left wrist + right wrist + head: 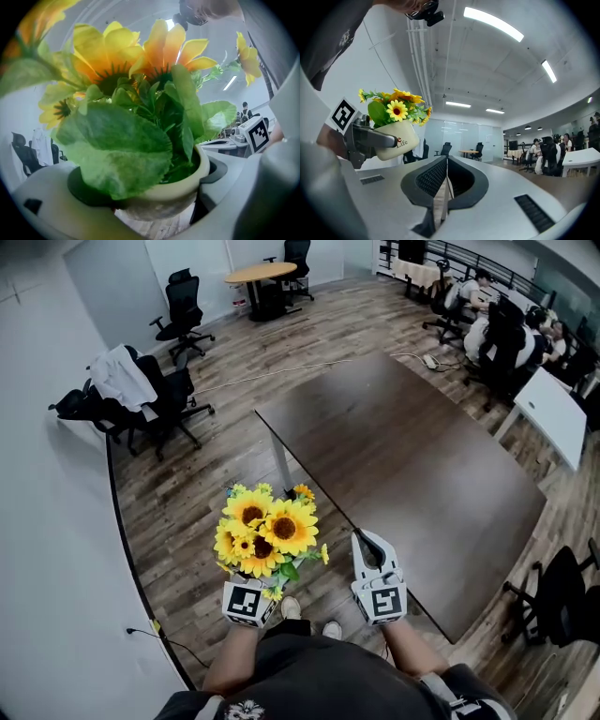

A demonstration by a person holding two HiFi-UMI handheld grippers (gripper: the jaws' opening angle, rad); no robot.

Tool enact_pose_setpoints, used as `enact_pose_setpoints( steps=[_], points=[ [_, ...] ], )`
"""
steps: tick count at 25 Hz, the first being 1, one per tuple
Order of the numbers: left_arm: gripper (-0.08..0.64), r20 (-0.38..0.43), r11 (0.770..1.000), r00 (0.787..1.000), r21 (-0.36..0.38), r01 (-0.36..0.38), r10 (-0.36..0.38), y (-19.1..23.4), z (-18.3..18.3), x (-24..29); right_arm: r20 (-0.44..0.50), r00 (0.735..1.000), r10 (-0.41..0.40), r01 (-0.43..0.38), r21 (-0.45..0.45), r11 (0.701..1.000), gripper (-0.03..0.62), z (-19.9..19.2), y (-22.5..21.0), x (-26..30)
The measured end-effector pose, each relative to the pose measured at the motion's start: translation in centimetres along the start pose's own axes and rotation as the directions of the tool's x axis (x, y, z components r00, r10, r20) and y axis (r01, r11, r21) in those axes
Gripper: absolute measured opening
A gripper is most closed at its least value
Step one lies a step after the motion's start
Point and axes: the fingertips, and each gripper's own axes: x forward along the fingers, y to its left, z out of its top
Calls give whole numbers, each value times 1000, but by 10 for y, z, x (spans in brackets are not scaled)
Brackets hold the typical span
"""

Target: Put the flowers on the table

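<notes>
1. While sunflowers (265,531) with yellow petals, dark centres and broad green leaves are being held up in a small cream pot (396,138), that pot is being clamped at its sides by the jaws of the left gripper (255,585).
2. The flowers are being held in the air above the wood-plank floor (187,512), just beside the near edge of the dark brown table (412,474), not on it.
3. The right gripper (362,540) is being held just right of the flowers, between them and the table's wide top, its jaws pressed together on nothing.
4. Black office chairs (178,310) are being shown well apart on the left, one draped with a white garment (122,376), while people (487,329) are being seen seated at the far right.
</notes>
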Motion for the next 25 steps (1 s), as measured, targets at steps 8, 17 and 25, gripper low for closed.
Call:
enact_pose_setpoints(
  steps=[8, 17, 25],
  points=[
    [551, 13, 994, 994, -17, 105, -105, 17, -12, 64, -33, 996, -87, 87, -14, 996, 25, -6, -32, 36],
    [551, 42, 975, 974, 7, 221, -221, 58, -7, 136, -50, 980, -194, 195, 10, 981, 25, -3, -58, 99],
    [551, 73, 948, 946, -13, 317, -316, 76, -8, 183, -54, 957, -284, 285, -4, 959, 25, -1, -81, 129]
  ],
)
